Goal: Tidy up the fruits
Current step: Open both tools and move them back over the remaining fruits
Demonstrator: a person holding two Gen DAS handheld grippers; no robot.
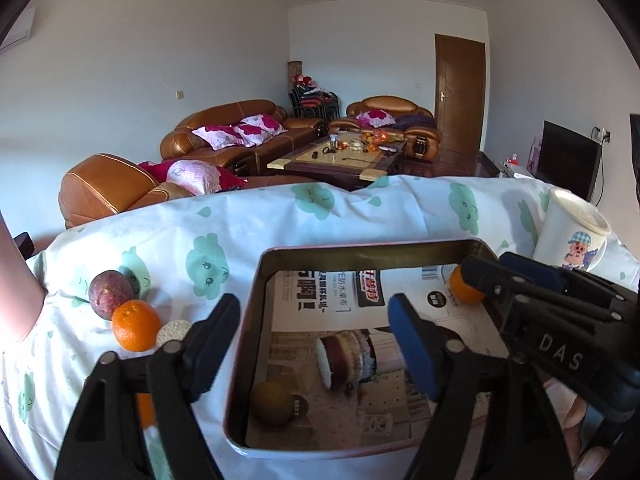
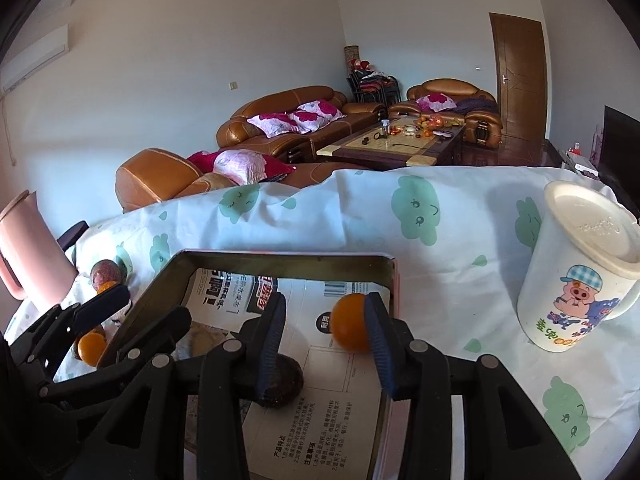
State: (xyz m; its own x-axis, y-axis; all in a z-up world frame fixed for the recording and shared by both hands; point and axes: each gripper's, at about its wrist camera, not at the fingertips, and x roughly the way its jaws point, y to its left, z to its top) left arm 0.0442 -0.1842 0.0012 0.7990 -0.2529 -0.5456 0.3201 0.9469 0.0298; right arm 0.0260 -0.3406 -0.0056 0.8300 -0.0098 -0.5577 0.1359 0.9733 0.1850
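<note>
A metal tray (image 1: 256, 300) lined with printed paper lies on the cloud-print cloth. In it are a brown-green round fruit (image 1: 272, 402) and an orange (image 1: 460, 286) at its far right corner. My left gripper (image 1: 316, 344) is open over the tray's left wall. Left of the tray lie a purple passion fruit (image 1: 110, 294) and an orange (image 1: 135, 325). In the right wrist view my right gripper (image 2: 326, 344) is open over the tray (image 2: 394, 280); the orange (image 2: 350, 322) rests against the right finger's pad. A dark fruit (image 2: 282, 386) lies below the left finger.
A white lidded mug with a pig cartoon (image 2: 580, 268) stands right of the tray. A pink jug (image 2: 28, 252) stands at the far left. A pale foam fruit net (image 1: 174, 330) lies beside the left orange. Sofas and a coffee table lie beyond the table edge.
</note>
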